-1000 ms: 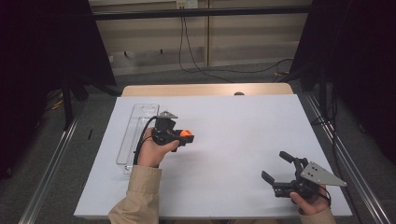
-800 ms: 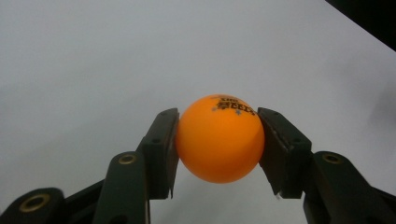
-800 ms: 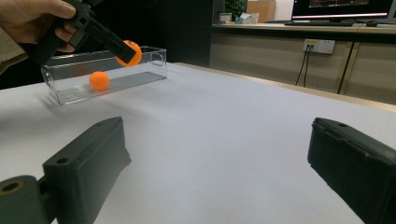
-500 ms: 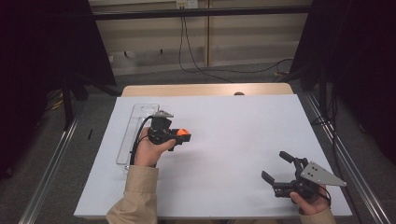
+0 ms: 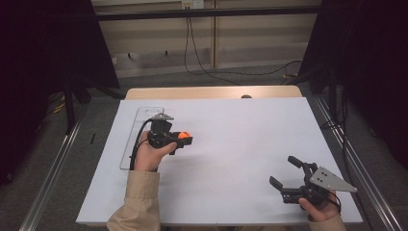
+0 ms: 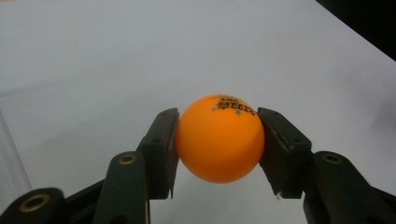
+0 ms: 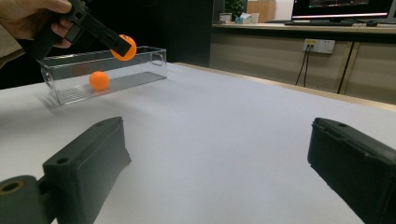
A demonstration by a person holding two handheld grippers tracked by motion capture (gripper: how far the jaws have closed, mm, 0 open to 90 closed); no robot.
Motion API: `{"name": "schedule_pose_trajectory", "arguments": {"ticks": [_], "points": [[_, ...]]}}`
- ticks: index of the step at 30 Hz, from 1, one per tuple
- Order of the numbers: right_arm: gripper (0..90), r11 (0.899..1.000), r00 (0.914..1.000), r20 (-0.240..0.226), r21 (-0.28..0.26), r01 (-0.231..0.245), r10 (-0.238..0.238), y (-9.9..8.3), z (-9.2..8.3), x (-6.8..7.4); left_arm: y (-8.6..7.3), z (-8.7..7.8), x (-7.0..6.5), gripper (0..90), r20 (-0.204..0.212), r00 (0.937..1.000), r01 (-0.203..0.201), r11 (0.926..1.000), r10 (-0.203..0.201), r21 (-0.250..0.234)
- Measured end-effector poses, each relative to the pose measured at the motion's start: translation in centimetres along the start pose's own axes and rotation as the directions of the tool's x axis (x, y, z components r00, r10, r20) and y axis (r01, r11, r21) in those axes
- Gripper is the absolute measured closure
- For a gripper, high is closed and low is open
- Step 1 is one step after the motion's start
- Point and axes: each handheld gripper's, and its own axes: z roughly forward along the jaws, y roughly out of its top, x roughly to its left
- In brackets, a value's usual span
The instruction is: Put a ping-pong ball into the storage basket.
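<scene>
Right gripper (image 5: pixel 287 173): lower right of the high view, held low over the white table (image 5: pixel 240 144), jaws wide apart.
Left gripper (image 5: pixel 185 139): left of centre, raised, clamped on the orange ping-pong ball (image 6: pixel 219 138).
Clear plastic tray (image 7: pixel 154 58): upper left of the right gripper view, with a second orange ball (image 7: pixel 99 80) inside.

We see an orange ball (image 6: pixel 219 138) of smooth plastic with a soft sheen and dark print on top. The left tongs (image 6: pixel 217 144) that clamp it look like matt black plastic with brass-coloured rivets. The counter (image 5: pixel 240 144) has a smooth, matt white top with a wood edge at the far side. The tray (image 7: pixel 112 70) is clear, glossy plastic. The sleeve (image 5: pixel 139 202) is beige cloth.
</scene>
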Motion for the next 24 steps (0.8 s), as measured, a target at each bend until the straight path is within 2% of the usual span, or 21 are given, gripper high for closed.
{"name": "schedule_pose_trajectory", "arguments": {"ticks": [8,24], "points": [[4.4,1.000,1.0000,0.000,0.000,0.000,0.000,0.0,0.0,0.0,-0.1,-0.4,0.4,50.8,-0.011,0.9999,0.012,0.9998,-0.013,-0.012],[4.3,1.000,1.0000,-0.001,0.001,0.000,0.000,0.0,0.0,0.0,-0.2,-1.1,1.0,50.7,-0.032,0.9994,0.013,0.9998,-0.014,-0.013]]}}
